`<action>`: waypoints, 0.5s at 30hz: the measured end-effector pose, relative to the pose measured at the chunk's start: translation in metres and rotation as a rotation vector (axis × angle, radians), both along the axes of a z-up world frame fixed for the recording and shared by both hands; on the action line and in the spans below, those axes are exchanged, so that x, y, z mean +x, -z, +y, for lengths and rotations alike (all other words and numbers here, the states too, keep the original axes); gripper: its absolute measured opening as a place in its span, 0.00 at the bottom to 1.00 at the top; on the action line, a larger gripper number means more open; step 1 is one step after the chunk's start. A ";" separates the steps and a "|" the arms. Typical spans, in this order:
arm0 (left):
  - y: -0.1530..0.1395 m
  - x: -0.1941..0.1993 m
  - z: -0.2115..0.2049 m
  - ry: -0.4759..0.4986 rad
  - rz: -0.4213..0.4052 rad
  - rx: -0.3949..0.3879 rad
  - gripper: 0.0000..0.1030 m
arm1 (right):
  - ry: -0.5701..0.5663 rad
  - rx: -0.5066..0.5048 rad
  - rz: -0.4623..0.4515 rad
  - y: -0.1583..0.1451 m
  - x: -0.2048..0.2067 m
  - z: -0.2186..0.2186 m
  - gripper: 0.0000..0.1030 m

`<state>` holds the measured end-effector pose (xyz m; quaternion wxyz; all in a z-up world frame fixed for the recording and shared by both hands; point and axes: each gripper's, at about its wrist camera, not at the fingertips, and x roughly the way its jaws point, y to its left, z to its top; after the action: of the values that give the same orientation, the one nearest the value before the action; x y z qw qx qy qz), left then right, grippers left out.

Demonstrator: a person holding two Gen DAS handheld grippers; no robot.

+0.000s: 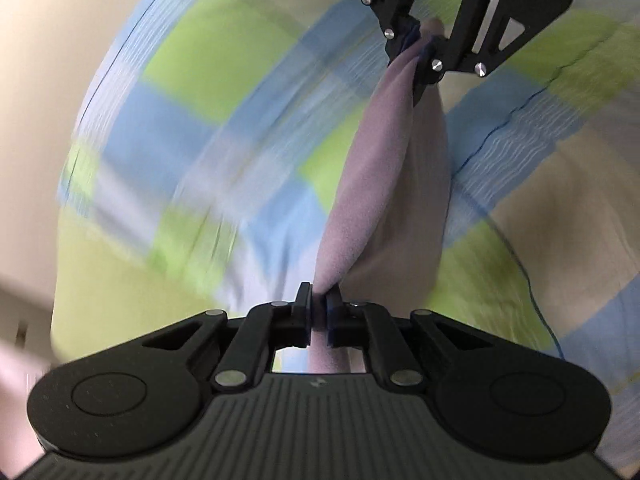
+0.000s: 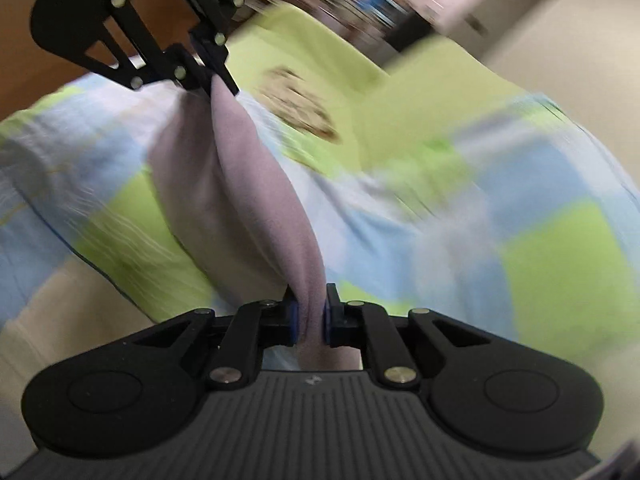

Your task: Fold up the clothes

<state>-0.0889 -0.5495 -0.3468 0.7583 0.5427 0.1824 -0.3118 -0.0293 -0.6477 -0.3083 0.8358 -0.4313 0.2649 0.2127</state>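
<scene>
A pale lilac garment [image 1: 380, 168] hangs stretched between both grippers above the bed. My left gripper [image 1: 319, 314] is shut on one end of it. My right gripper [image 1: 422, 42] shows at the top of the left wrist view, shut on the other end. In the right wrist view the garment [image 2: 248, 184] runs from my right gripper [image 2: 310, 314] up to the left gripper [image 2: 210, 74] at the upper left. The cloth sags in a loose fold between them.
A bed with a checked green, blue and white cover [image 1: 224, 64] lies below; it also shows in the right wrist view [image 2: 540, 248]. A green pillow with a brown print [image 2: 304, 104] lies further back. Cluttered shelves [image 2: 360, 4] and a brown board [image 2: 24, 60] stand behind.
</scene>
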 end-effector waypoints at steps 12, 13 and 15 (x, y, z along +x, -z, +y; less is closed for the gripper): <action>0.107 -0.052 0.143 0.422 0.261 0.191 0.14 | 0.579 0.075 0.375 0.100 -0.100 0.155 0.32; 0.105 -0.052 0.158 0.406 0.288 0.180 0.14 | 0.624 0.072 0.391 0.104 -0.105 0.164 0.38; 0.091 -0.046 0.171 0.340 0.357 0.126 0.15 | 0.741 0.122 0.391 0.096 -0.113 0.166 0.43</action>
<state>-0.1349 -0.3785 -0.4381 0.6153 0.5481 0.2389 -0.5137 -0.1428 -0.4816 -0.4044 0.8138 -0.2080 0.5426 -0.0090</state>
